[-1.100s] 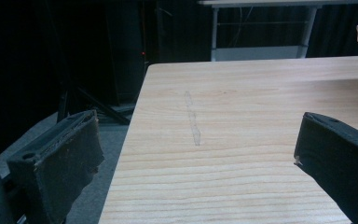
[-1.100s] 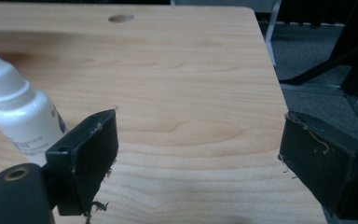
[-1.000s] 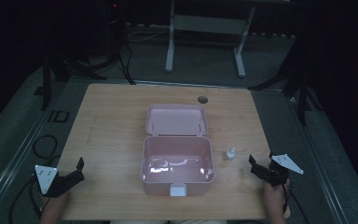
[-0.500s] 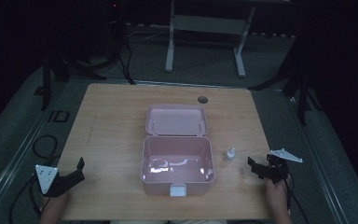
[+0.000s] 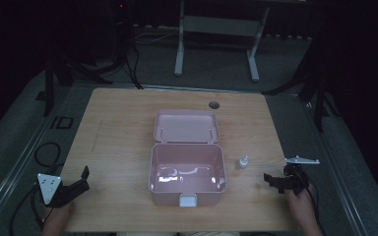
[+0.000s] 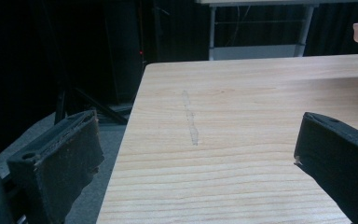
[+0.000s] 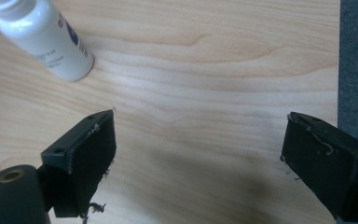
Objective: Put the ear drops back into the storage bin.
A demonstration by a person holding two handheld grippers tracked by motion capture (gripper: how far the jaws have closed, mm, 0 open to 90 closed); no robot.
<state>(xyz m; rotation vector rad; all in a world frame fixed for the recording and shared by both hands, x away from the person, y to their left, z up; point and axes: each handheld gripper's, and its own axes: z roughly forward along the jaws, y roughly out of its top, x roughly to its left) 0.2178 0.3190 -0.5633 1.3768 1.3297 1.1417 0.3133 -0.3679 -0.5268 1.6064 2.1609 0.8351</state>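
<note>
A: Where is the small white plastic bottle (image 5: pixel 242 163) right now?

B: It stands upright on the pale wooden table (image 5: pixel 123 132), just beside the right wall of the open pink plastic box (image 5: pixel 187 177). Its cap points up, and nothing touches it.

A: And the right gripper (image 5: pixel 274 182)?

B: It sits on the far side of the bottle from the pink box, near the bottle but apart from it. In the right gripper view its two black jaws stand wide apart with bare wood between them, and the bottle (image 7: pixel 44 35) shows beyond the tip of one jaw. They hold nothing.

A: The left gripper (image 5: pixel 81 179)?

B: Well apart from the pink box, on the box's left, near the table's front corner. In the left gripper view its jaws are also spread wide, with empty tabletop (image 6: pixel 242 140) between them.

A: How does the pink box lie?

B: Its hinged pink lid (image 5: pixel 186 127) is folded back flat on the table behind the tub. The tub looks empty, apart from a glare on its floor.
</note>
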